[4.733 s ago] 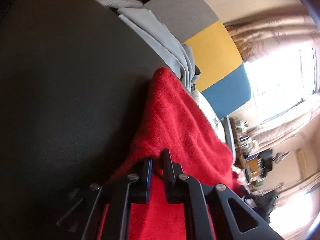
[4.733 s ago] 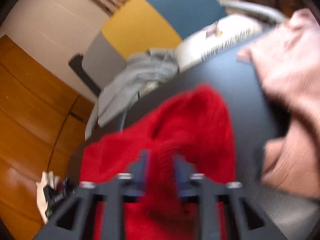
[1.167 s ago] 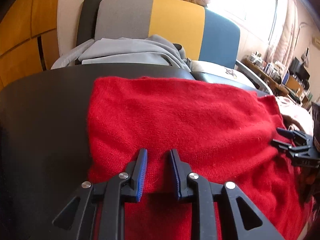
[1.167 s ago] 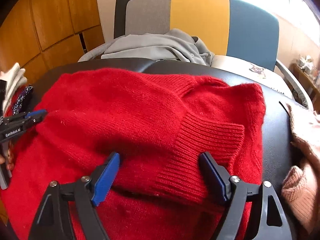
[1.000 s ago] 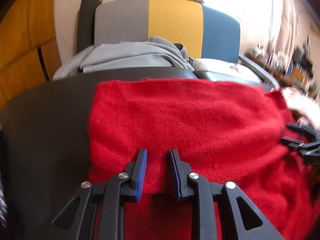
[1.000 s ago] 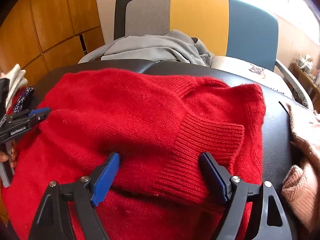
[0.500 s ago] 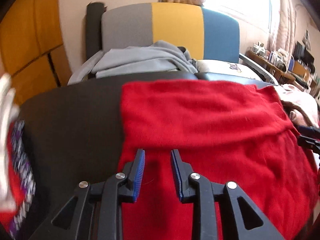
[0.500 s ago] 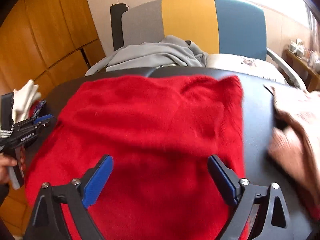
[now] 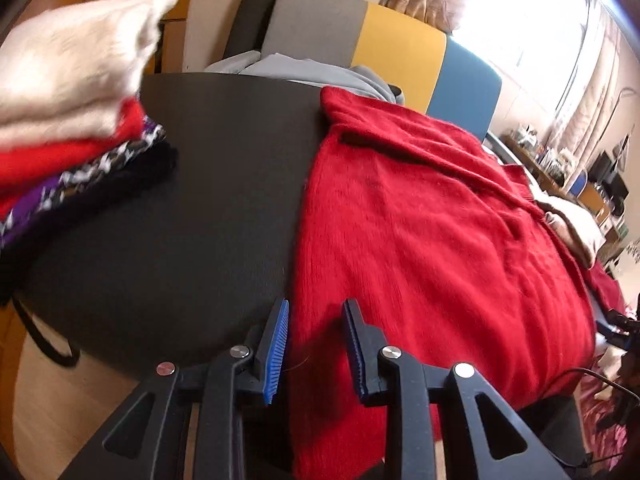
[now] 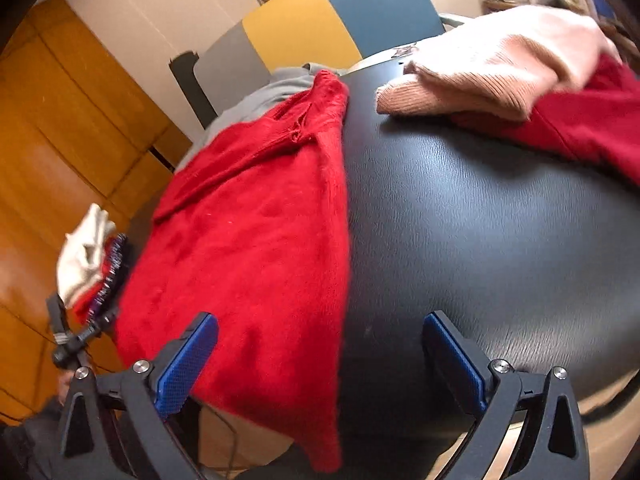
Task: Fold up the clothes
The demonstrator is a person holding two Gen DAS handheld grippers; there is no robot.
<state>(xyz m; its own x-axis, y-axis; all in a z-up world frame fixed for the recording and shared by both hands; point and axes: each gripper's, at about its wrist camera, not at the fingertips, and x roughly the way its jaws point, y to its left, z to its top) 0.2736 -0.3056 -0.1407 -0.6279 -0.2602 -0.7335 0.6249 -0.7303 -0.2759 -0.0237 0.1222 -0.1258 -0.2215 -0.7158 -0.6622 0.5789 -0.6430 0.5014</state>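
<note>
Black round table, grey-yellow-blue chair back behind — wooden panelling, curtained bright window

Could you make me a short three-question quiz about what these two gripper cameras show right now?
1. True or false: the red sweater hangs over the near edge of the black table.
2. Which lies on top of the folded pile? A) a cream garment B) a blue towel C) a green jacket
3. Fill in: the right gripper stands wide ____ astride the sweater's right edge.

Key:
1. True.
2. A.
3. Open; its jaws have just been opening, and the pads do not press the cloth.
</note>
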